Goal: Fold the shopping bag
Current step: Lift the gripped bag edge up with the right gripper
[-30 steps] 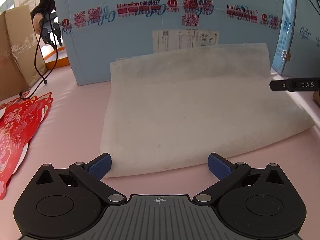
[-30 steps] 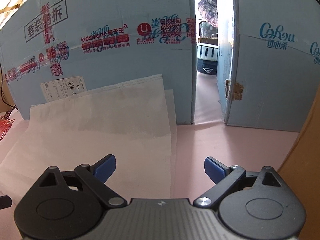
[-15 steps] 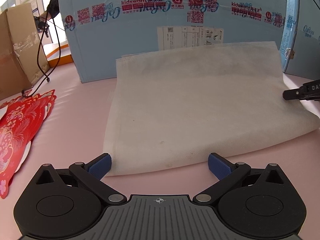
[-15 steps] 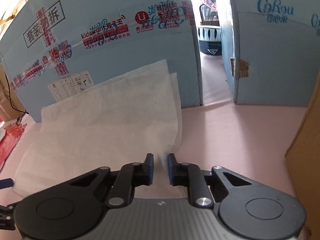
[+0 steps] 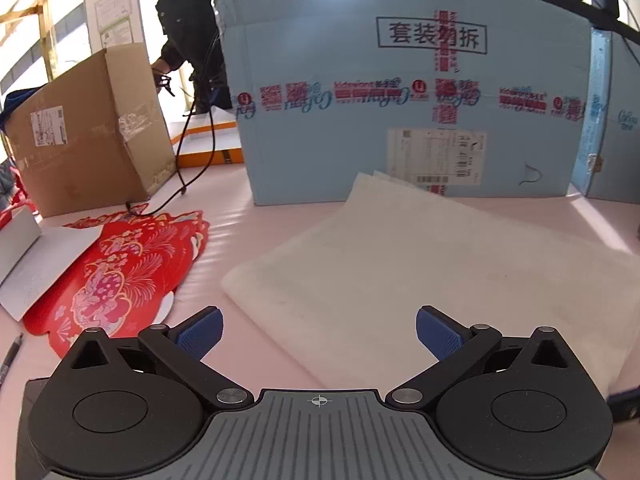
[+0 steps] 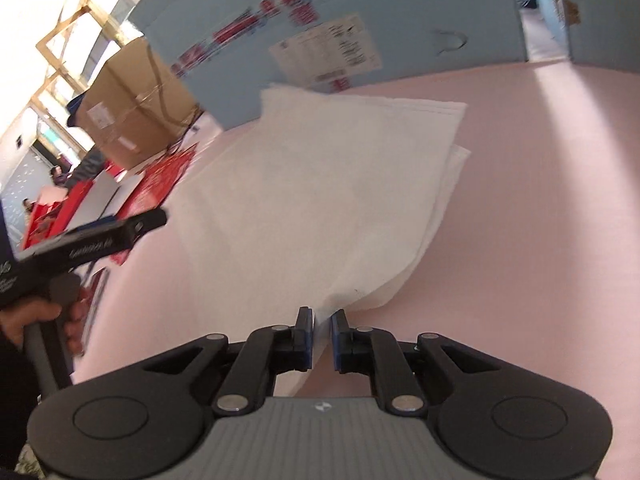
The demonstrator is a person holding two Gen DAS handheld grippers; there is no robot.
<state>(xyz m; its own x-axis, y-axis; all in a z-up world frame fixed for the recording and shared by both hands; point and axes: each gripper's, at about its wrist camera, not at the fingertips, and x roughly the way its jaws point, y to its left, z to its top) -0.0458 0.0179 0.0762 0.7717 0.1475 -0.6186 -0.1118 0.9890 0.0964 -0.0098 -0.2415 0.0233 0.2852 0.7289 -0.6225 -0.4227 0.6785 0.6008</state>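
shopping bag corner seemingly pinched in right tongs, left tongs agape above it

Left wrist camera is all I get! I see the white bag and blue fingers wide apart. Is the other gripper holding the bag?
Observer: Yes, the right gripper is pinching a corner of the white shopping bag.
Operator: Is the bag lying flat?
Observer: No, that pinched corner is lifted off the pink table.
Operator: Can you see my gripper?
Observer: Yes, the left gripper shows beside the bag, a hand gripping its handle.
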